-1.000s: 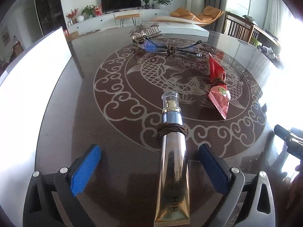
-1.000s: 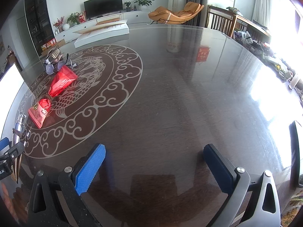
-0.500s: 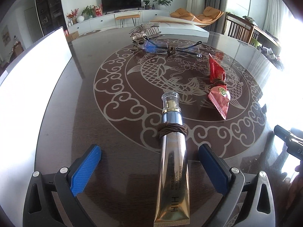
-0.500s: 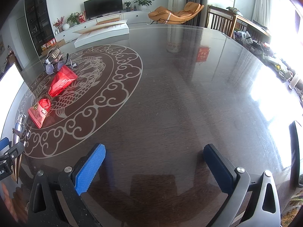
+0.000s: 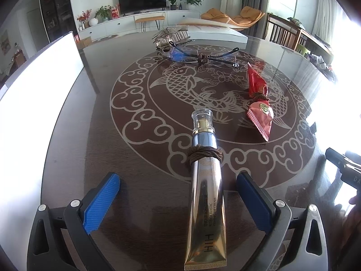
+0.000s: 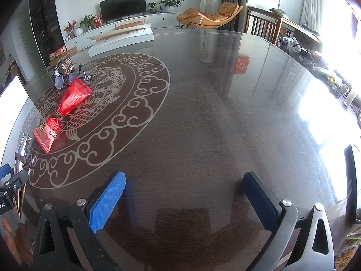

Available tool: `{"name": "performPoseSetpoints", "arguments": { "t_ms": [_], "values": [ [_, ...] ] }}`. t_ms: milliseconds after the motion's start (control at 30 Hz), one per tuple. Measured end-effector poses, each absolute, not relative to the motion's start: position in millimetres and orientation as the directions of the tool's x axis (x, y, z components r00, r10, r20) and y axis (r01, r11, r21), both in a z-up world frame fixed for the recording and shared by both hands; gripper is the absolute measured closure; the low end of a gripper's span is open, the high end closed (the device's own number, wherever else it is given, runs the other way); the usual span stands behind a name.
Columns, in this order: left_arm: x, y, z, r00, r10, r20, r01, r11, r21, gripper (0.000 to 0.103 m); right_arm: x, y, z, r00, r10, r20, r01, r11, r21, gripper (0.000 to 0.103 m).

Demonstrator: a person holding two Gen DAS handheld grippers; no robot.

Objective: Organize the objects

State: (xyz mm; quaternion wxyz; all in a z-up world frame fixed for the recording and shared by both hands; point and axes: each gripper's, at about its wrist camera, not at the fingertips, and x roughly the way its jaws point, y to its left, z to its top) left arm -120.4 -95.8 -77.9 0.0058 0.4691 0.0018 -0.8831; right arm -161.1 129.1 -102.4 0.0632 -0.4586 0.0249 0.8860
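A gold and silver cream tube point(image 5: 206, 192) with a brown cord wound round its neck lies on the dark table, pointing away from me. My left gripper point(image 5: 178, 194) stands open, its blue pads either side of the tube's lower half without touching it. A red packet point(image 5: 259, 103) tied with cord lies to the right, also seen as the red packet point(image 6: 61, 110) in the right wrist view. Farther back lie glasses point(image 5: 203, 56) tied with cord and a hair clip point(image 5: 167, 40). My right gripper point(image 6: 183, 199) is open over bare table with nothing between its fingers.
The round table point(image 6: 214, 113) bears a pale fish and cloud pattern point(image 5: 180, 85). A bright white panel point(image 5: 33, 94) lines the left edge. Chairs point(image 6: 264, 26) and a cluttered sideboard stand beyond the far right rim. The other gripper's body point(image 5: 343, 169) shows at the right.
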Motion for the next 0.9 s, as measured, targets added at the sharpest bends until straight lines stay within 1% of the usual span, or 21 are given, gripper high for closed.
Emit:
{"name": "performPoseSetpoints", "arguments": {
  "t_ms": [600, 767, 900],
  "values": [
    [-119.6, -96.8, -79.1, -0.559, -0.005, -0.829, 0.005, -1.000, 0.002, 0.000, -161.1, 128.7, -102.2, -0.571, 0.089, -0.816, -0.135, -0.991, -0.014, 0.000],
    [-113.8, -93.7, -79.3, -0.556, 0.015, -0.831, -0.032, -0.999, 0.004, 0.000, -161.0, 128.9, -102.3, -0.572, 0.089, -0.816, -0.135, -0.991, -0.014, 0.000],
    [-111.1, -87.7, -78.0, -0.523, 0.056, -0.851, -0.110, -0.994, 0.002, 0.000, -161.0, 128.9, -102.3, -0.572, 0.089, -0.816, -0.135, -0.991, -0.014, 0.000]
  ]
}}
